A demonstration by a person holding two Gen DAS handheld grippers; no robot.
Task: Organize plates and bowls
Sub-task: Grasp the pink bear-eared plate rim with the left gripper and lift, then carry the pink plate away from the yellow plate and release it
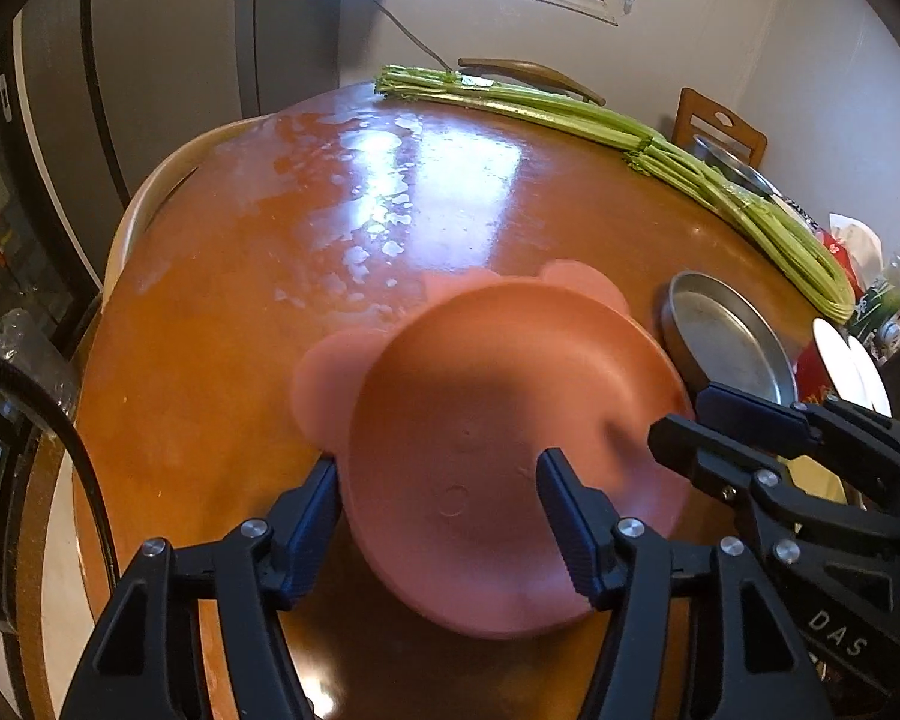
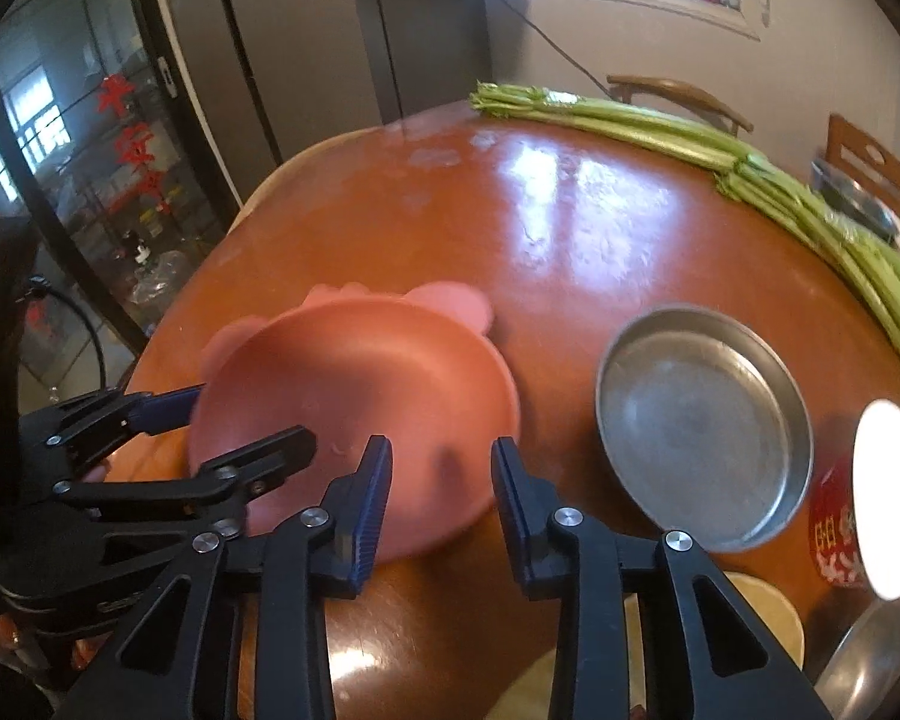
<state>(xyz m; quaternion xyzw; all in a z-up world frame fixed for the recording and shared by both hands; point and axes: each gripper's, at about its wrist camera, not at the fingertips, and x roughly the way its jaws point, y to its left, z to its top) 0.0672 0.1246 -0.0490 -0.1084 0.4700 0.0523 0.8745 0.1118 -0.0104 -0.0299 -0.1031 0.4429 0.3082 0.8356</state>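
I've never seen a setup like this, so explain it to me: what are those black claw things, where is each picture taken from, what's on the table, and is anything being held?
The black claws with blue pads are two handheld grippers, one in each of a person's hands. Each carries a camera that looks forward along its fingers, so each picture is one gripper's view.

The left gripper straddles the near rim of a pink plastic plate with round ears, jaws apart. The right gripper hovers open near that plate's right edge, gripping nothing.

On the glossy round wooden table also lie a shallow round metal pan, a long bunch of green celery and a white plate.
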